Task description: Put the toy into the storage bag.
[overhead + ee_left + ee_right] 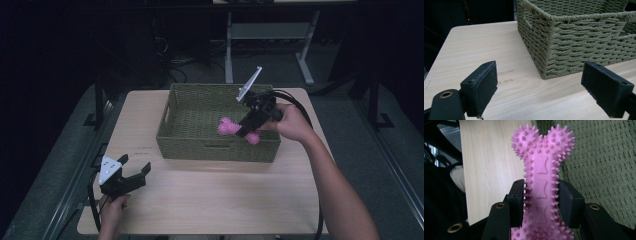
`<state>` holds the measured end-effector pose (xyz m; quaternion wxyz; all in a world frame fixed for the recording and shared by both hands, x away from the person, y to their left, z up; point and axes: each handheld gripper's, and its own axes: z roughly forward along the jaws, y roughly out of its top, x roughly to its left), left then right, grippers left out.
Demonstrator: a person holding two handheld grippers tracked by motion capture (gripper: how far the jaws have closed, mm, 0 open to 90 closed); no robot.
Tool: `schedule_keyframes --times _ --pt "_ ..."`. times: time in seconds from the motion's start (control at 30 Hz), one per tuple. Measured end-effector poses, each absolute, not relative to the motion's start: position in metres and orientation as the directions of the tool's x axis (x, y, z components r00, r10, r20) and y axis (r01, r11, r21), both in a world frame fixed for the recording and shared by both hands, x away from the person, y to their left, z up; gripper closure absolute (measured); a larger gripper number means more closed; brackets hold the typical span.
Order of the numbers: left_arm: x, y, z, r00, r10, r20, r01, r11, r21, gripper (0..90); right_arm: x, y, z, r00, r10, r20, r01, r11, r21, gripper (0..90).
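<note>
i'm clamping the right gripper (246, 131) on the pink spiky bone toy (226, 127) over the woven basket (200, 148), seemingly just above its floor; my left gripper (135, 168) is idling wide open, empty, near the basket's front-left corner

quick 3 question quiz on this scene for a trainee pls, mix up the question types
1. True or false: the right gripper is shut on the pink spiky bone toy.
2. Multiple choice: the left gripper is (a) shut on the basket rim, (b) open above bare table, (c) holding a cloth.
3. Short answer: in the high view, what is the toy held over?

Key:
1. True; its pads press the toy's shaft from both sides.
2. b; its jaws stand wide apart over the wooden table, with nothing between them.
3. The woven green basket, towards its right end.
</note>
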<state>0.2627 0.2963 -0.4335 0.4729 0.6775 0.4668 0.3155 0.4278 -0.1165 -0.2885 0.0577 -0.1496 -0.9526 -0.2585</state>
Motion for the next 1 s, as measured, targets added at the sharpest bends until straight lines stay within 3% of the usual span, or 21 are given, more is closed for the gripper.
schedule_keyframes --times 1.0 --pt "0.262 0.299 -0.433 0.360 0.933 -0.015 0.331 -0.113 0.937 13.0 0.470 -0.121 -0.297 -0.924 0.319 0.212 0.381 0.815 0.436 57.8"
